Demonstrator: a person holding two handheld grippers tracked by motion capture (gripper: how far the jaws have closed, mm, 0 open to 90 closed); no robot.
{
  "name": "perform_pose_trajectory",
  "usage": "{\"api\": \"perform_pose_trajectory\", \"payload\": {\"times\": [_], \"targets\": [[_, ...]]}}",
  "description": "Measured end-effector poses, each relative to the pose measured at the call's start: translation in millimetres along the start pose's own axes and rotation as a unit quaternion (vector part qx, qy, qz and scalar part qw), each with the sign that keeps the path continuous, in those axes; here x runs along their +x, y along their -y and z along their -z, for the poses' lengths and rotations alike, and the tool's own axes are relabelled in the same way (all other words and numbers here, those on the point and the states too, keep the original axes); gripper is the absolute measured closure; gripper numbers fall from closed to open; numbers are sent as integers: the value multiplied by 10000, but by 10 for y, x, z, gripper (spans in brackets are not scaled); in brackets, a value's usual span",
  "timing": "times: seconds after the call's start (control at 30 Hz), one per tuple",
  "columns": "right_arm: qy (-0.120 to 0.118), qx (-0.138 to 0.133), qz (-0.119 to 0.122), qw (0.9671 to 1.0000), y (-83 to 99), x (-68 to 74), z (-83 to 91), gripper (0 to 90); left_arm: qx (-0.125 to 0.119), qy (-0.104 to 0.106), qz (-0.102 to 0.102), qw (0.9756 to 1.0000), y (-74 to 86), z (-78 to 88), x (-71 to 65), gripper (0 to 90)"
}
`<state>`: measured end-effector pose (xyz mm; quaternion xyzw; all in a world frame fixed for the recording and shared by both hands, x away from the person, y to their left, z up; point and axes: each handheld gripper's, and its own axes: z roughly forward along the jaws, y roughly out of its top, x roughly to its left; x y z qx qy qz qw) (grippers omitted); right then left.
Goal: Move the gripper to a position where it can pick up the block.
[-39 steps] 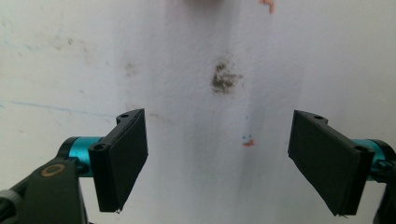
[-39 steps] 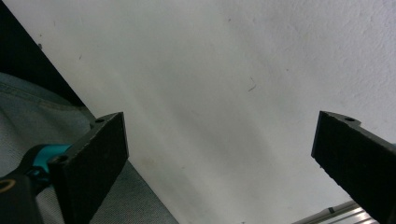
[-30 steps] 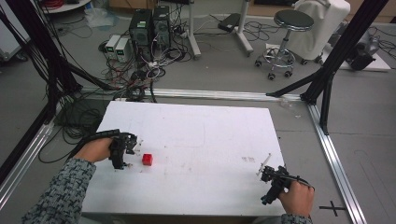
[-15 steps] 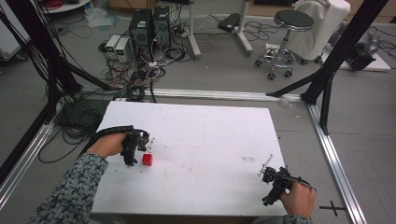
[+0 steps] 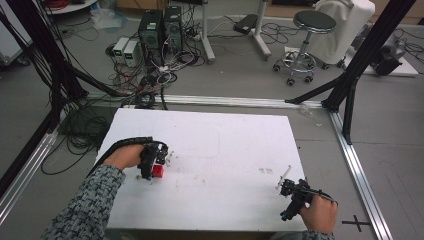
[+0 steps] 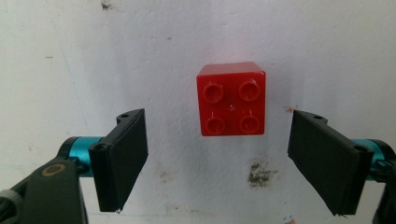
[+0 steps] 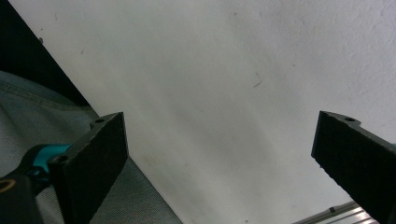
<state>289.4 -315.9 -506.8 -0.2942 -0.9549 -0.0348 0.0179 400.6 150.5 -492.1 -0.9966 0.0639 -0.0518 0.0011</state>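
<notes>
Overhead, left tool (image 5: 150, 161) beside red brick (image 5: 158, 171)

A white tabletop (image 5: 225, 150) fills the middle. At its left side, the left gripper (image 5: 150, 162) sits right over a small red block (image 5: 158, 171), a patterned sleeve (image 5: 90, 205) behind it. The right gripper (image 5: 291, 192) rests near the front right corner, well apart.

A red four-stud toy brick (image 6: 231, 99) is seen lying flat on the white table (image 5: 225, 140), studs facing up. In the high view it sits at about eight o'clock from the table's centre, towards the left edge, partly hidden.
</notes>
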Motion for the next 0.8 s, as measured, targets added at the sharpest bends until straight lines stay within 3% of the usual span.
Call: {"api": "perform_pose_trajectory", "payload": {"times": [0.37, 0.6, 0.8], "targets": [[-36, -12, 14, 10000, -8, 6, -8, 30, 53, 224, -31, 9997, -84, -148, 7, 204], [-25, -37, -17, 10000, 6, 4, -12, 30, 72, 286, 152, 9994, -84, -200, 18, 205], [-32, -31, -4, 10000, 6, 3, -11, 30, 82, 290, 176, 9994, -81, -188, 14, 205]]}}
